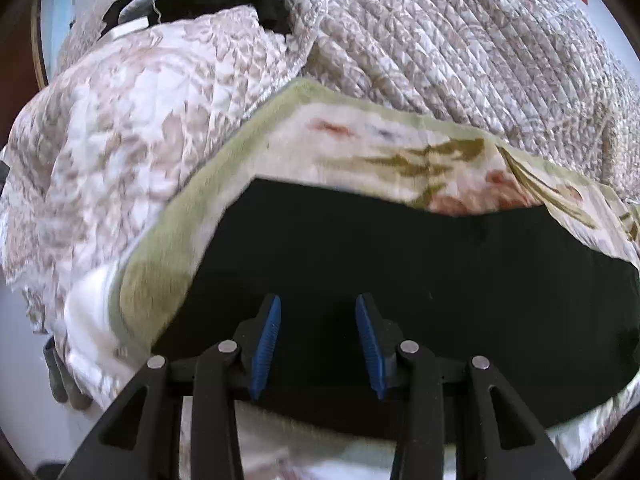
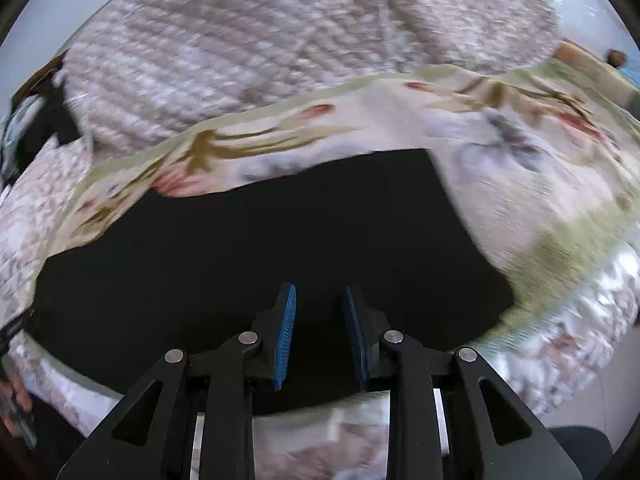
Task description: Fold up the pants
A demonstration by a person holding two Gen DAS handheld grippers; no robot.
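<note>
Meanwhile, black pants (image 1: 400, 264) lie flat on a floral blanket (image 1: 360, 148) for folding; left tool (image 1: 318, 344) and right tool (image 2: 320, 336) hover above, jaws parted, empty.

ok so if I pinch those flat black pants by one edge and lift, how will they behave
The flat black fabric pants will probably go floppy: they lie limp, following the floral blanket. They look thin, so likely light. A single pinch would probably let the rest drape and unfold. Both the left gripper and right gripper hover open over them.
</note>
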